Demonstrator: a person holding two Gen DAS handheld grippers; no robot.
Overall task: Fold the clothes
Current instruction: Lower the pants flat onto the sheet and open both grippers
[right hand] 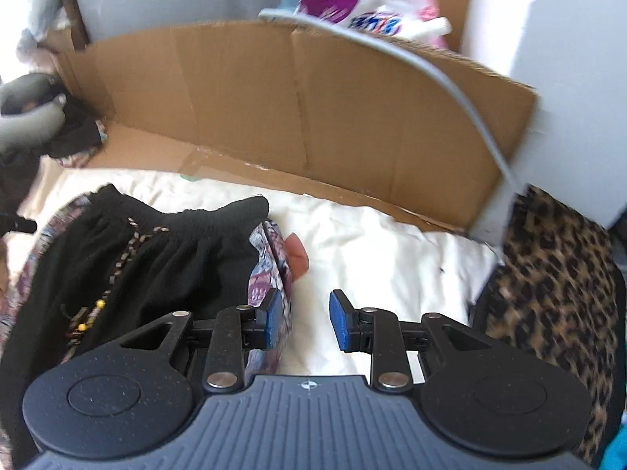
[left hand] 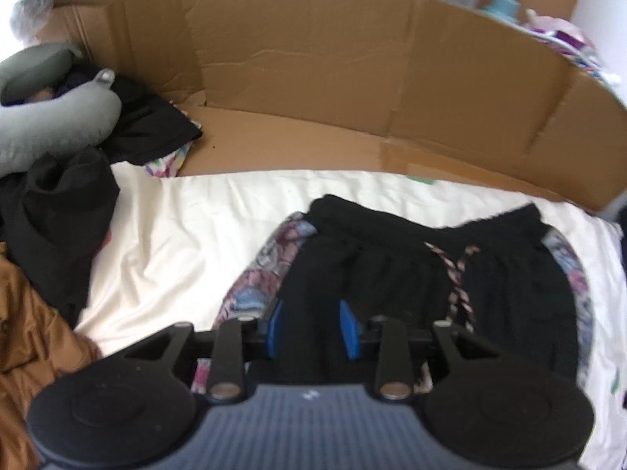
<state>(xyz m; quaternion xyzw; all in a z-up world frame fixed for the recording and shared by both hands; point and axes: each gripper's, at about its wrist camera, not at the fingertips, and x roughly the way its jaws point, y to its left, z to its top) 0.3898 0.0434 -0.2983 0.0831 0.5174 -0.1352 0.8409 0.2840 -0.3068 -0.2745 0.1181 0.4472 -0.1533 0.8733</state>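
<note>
A cream sheet (right hand: 384, 243) covers the surface, with bare room beside the black shorts (left hand: 392, 266). A brown cardboard wall (left hand: 313, 78) stands beyond the shorts' elastic waistband. The left gripper (left hand: 313, 327) pinches a black fold of the shorts. The right gripper (right hand: 305, 319), just beside their patterned side stripe, is spread and holds nothing.
</note>
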